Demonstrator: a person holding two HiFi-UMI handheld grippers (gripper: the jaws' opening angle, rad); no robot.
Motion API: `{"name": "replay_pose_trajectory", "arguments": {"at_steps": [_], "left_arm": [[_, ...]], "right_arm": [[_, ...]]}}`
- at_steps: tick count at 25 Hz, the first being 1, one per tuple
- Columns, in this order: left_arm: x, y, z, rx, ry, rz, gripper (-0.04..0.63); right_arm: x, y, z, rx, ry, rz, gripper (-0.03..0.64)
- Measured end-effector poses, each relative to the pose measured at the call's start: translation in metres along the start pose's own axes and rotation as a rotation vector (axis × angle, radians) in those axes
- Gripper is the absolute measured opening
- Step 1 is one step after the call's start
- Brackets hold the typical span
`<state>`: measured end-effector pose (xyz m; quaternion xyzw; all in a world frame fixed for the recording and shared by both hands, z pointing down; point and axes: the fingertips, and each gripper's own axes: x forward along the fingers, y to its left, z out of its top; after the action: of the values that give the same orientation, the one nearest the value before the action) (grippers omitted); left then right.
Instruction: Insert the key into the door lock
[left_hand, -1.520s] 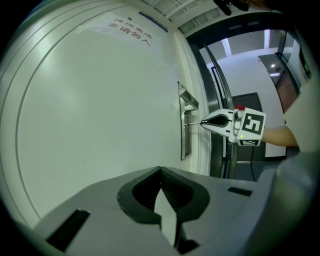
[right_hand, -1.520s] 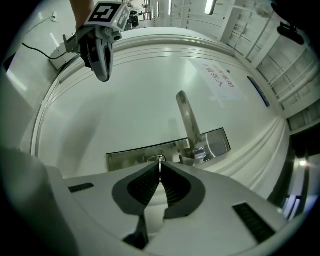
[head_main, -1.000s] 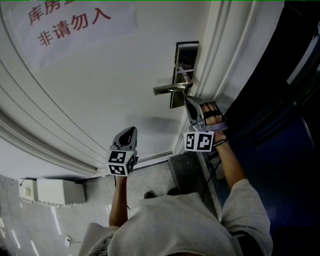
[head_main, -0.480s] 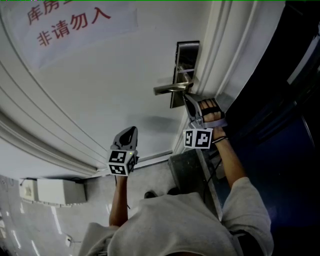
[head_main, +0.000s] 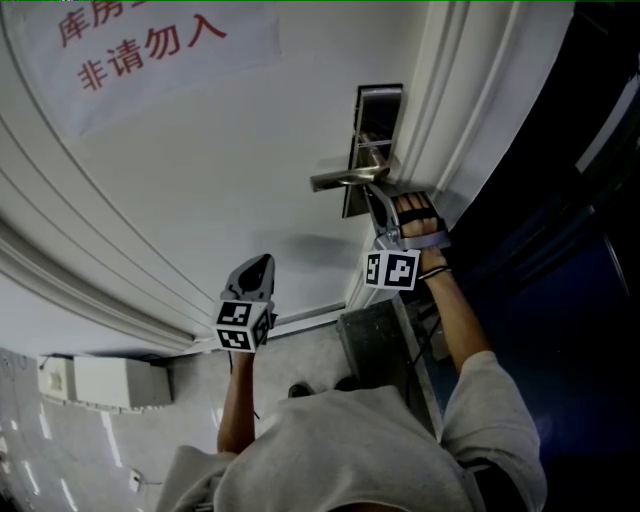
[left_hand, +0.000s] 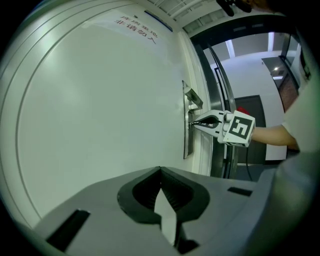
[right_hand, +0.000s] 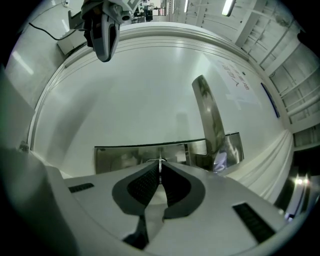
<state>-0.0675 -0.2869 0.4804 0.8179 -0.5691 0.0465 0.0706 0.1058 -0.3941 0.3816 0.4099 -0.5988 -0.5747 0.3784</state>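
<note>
A steel lock plate (head_main: 368, 140) with a lever handle (head_main: 345, 178) is fixed to the white door (head_main: 200, 180). My right gripper (head_main: 377, 200) sits just below the handle, tips at the plate. In the right gripper view its jaws are shut on a thin key (right_hand: 160, 165), whose tip meets the lock plate (right_hand: 130, 156) beside the handle (right_hand: 210, 120). The keyhole itself is hidden by the jaws. My left gripper (head_main: 258, 266) hangs lower left, off the door, and is shut on nothing (left_hand: 160, 172). From there the right gripper (left_hand: 204, 121) shows at the plate (left_hand: 185, 135).
A paper sign with red characters (head_main: 150, 45) is stuck on the door's upper left. The door frame (head_main: 470, 110) and a dark opening (head_main: 580, 220) lie to the right. A white box (head_main: 105, 382) sits by the floor at lower left.
My right gripper has crept up toward the lock plate, closing in under the handle. The left gripper has stayed put.
</note>
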Motion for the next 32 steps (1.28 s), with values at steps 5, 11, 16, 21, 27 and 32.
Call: {"name": "replay_pose_trajectory", "arguments": {"at_steps": [5,11,16,21,27,32], "left_arm": [[0.001,0.000,-0.001,-0.002,0.002,-0.001,0.017],[-0.003,-0.001,-0.003,-0.004,0.010,0.004,0.017],[-0.005,0.000,-0.006,-0.013,0.010,0.004,0.017],[-0.006,-0.004,-0.005,-0.011,0.007,-0.005,0.017],[-0.009,-0.006,-0.003,-0.004,0.004,-0.009,0.017],[-0.009,-0.010,-0.002,0.002,0.003,-0.021,0.017]], "right_arm": [[0.001,0.000,0.001,0.000,-0.005,0.000,0.031],[0.000,0.002,0.001,-0.003,-0.008,0.002,0.031],[-0.001,0.010,0.002,0.021,0.010,0.080,0.077],[-0.005,0.010,0.003,0.013,0.008,0.079,0.110],[-0.024,0.000,0.008,0.030,-0.008,0.015,0.109],[-0.046,0.000,0.005,0.058,-0.001,0.001,0.109]]}}
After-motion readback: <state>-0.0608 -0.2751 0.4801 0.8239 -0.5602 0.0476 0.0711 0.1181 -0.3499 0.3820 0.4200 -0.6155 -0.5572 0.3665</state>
